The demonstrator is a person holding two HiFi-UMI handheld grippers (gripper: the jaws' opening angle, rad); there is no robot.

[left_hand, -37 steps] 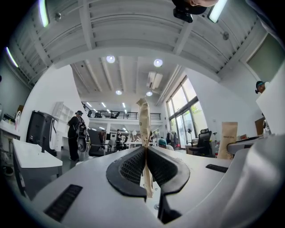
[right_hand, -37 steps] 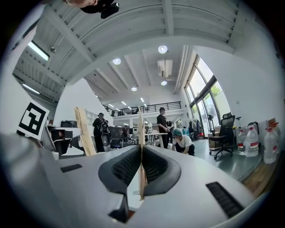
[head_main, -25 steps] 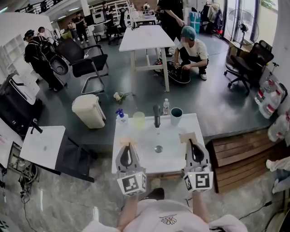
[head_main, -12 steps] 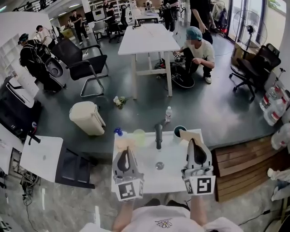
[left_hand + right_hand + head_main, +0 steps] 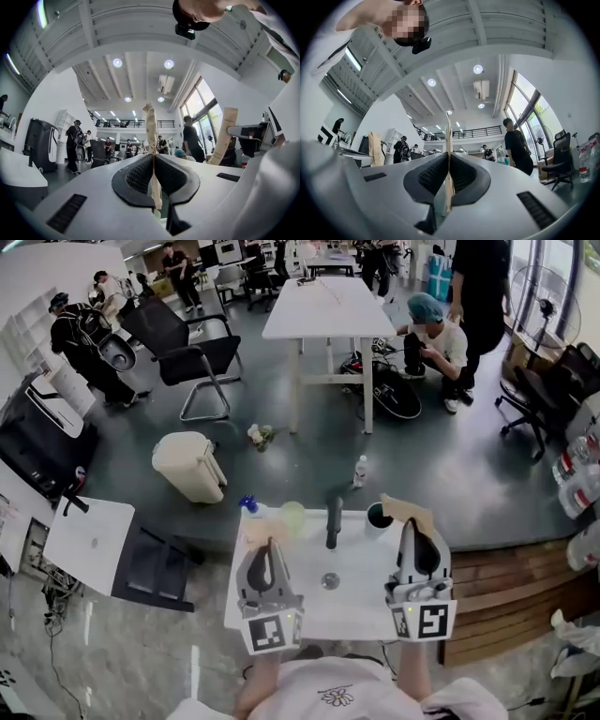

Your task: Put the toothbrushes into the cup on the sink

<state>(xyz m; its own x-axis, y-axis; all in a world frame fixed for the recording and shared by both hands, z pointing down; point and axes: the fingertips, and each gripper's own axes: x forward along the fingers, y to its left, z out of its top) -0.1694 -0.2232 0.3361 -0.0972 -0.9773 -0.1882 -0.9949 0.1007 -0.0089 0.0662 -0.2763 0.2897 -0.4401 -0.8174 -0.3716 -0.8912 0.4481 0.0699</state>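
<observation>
Flanking the faucet [image 5: 333,521]: green cup [image 5: 292,517], dark cup [image 5: 377,516]

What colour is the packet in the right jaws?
The packet is tan; head view shows it best.

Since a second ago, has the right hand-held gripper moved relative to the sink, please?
Yes. The right hand-held gripper has moved forward, past the drain and toward the cup; its wrapped toothbrush now shows right beside the cup.
</observation>
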